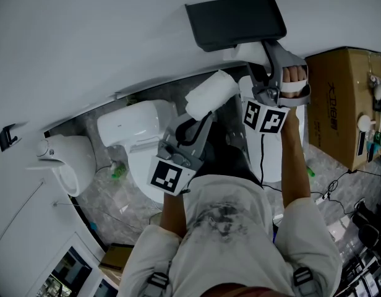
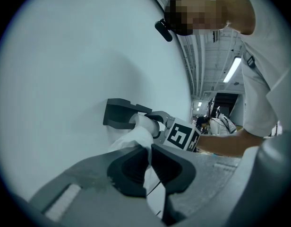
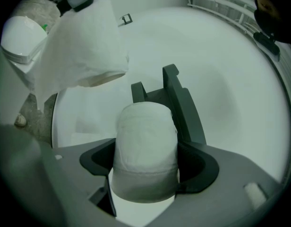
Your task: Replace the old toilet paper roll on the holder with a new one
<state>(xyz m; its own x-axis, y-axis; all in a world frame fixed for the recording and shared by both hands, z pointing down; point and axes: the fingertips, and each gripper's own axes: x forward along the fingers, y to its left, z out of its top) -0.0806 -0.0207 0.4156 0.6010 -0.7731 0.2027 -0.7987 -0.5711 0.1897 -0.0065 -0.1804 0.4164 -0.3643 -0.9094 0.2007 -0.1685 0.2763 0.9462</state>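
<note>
A dark grey paper holder [image 1: 237, 20] is fixed to the white wall, and also shows in the left gripper view [image 2: 119, 112] and the right gripper view [image 3: 176, 103]. My right gripper [image 1: 257, 73] [image 3: 145, 160] is shut on a white toilet paper roll [image 3: 145, 150] [image 1: 247, 53], held upright right beneath the holder. My left gripper [image 1: 200, 119] [image 2: 150, 150] is shut on the soft wall of a second white roll [image 1: 209, 94] [image 3: 81, 41], which it holds lower and to the left, apart from the holder. The first roll's far end is hidden.
A white toilet [image 1: 138, 129] stands below the left gripper, with another white fixture [image 1: 67, 159] further left. A cardboard box [image 1: 345, 98] sits at the right, with cables on the floor beside it. A small wall hook [image 1: 6, 136] is at the far left.
</note>
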